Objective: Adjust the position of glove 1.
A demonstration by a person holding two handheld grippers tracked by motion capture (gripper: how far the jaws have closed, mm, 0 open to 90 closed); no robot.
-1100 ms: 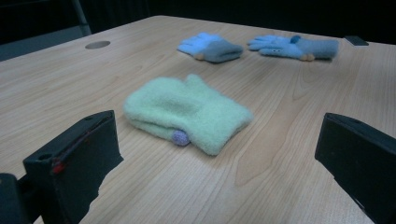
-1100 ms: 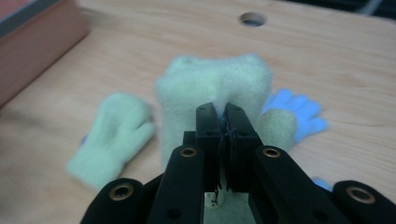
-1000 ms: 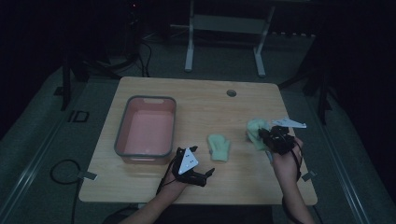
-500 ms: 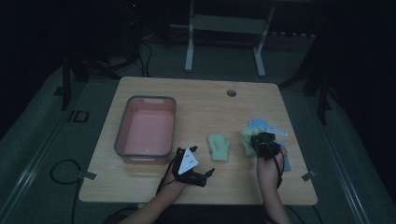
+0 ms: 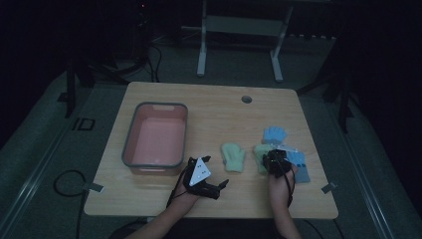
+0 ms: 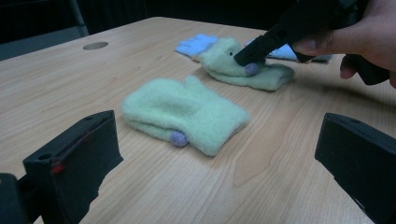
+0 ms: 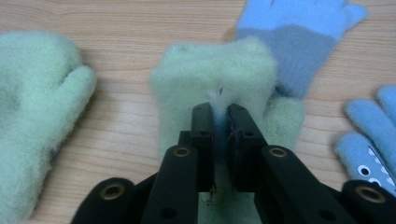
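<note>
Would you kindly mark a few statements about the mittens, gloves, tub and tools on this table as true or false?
1. The right tool pinches a green mitten. True.
2. The pink tub holds a mitten. False: nothing lies in it.
3. The left tool stands open with nothing between its jaws. True.
4. The second green mitten is stacked on the blue gloves. False: it lies alone on the table.
5. The gloves lie left of the tub. False: they lie to its right.

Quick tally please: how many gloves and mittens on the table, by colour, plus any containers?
Green mittens: 2
Blue gloves: 2
Pink bin: 1
Total: 5
</note>
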